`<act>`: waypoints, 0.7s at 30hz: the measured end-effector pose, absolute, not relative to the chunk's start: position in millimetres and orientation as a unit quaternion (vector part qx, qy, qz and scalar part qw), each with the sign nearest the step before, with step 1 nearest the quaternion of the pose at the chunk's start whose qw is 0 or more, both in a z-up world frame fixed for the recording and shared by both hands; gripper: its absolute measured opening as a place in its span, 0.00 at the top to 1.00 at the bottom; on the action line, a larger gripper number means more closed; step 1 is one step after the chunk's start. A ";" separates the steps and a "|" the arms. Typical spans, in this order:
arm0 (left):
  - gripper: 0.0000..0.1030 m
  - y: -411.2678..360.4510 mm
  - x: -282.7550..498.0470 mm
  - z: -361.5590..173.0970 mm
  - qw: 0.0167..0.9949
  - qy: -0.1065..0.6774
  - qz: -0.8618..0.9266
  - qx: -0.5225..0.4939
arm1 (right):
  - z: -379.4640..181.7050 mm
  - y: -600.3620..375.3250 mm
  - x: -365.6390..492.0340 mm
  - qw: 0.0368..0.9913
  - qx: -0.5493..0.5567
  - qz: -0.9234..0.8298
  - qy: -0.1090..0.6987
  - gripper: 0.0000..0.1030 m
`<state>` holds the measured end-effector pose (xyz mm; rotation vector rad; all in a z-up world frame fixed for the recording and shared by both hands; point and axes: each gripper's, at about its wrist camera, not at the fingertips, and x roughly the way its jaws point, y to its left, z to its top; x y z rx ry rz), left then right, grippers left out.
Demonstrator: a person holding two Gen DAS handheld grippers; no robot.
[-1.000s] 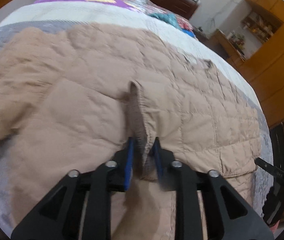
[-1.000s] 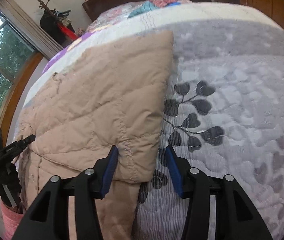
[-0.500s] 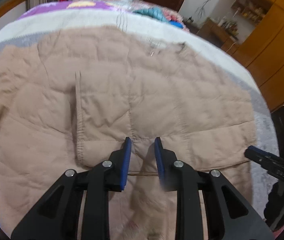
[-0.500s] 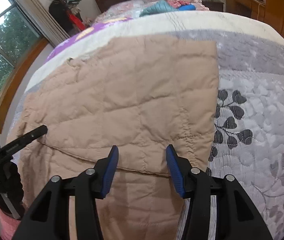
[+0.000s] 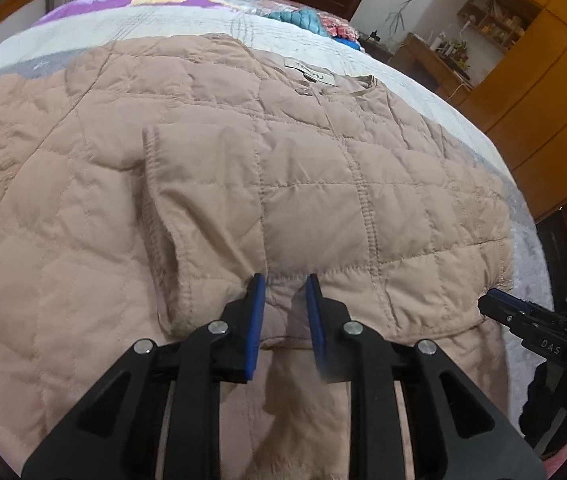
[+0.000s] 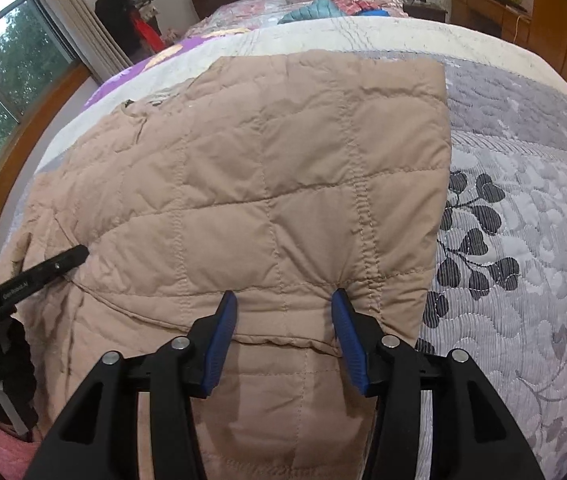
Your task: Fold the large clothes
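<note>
tan quilted jacket (image 5: 303, 200) is lying on the bed (image 6: 523, 208), right sleeve folded across at 12 o'clock, left side still lying unfolded; left gripper (image 5: 282, 304) is gaping narrowly, right gripper (image 6: 284, 320) wide, both gripping nothing.

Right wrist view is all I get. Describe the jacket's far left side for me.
Observer: The jacket has its left-hand sleeve spread out sideways, not folded in.
Operator: Now report the neckline.
Observer: A sewn label shows inside the collar, facing up.
Operator: Give me the left gripper.
Observer: The left gripper sits at the folded panel's lower hem, fingers a narrow gap apart; whether it grips is unclear.
</note>
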<state>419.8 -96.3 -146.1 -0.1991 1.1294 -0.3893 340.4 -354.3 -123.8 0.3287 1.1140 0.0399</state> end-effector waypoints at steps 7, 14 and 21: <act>0.66 -8.9 387.2 -97.0 0.849 0.485 -0.157 -0.141 | -87.1 -367.7 315.5 0.855 0.183 0.040 0.484 0.48; 0.64 157.4 351.2 -103.1 0.863 0.462 0.003 -0.202 | -90.5 -386.2 299.6 0.851 0.195 0.031 0.486 0.48; 0.64 296.2 324.0 -132.5 0.833 0.442 0.131 -0.308 | -94.6 -376.1 296.7 0.851 0.180 0.040 0.492 0.48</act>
